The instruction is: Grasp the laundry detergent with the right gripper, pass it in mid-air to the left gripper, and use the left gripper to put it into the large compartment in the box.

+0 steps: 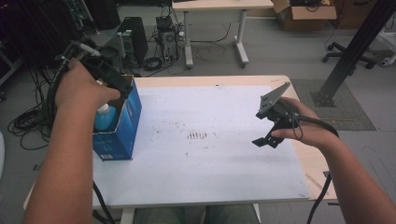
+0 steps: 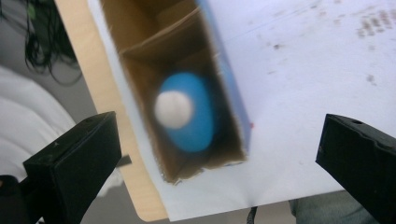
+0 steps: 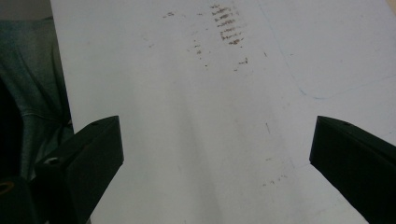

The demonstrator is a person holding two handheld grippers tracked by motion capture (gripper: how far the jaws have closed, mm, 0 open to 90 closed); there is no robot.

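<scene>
Hovering with jaws apart, left gripper [image 2: 212, 154] overlooks blue bottle [image 2: 187, 112] walled by box [image 2: 140, 70].

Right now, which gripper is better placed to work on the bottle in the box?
Left. The left gripper hangs open above the blue box holding the bottle; the right gripper sits across the table.

A white sheet [image 1: 219, 154] with brown stains [image 1: 197, 135] covers the bench [image 1: 313, 163]; beyond stand a computer tower [image 1: 133, 37] and a cardboard box [image 1: 303, 14].

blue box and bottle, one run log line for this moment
left gripper: open, above box | bottle: upright in box, free | right gripper: open, empty, over table
</scene>
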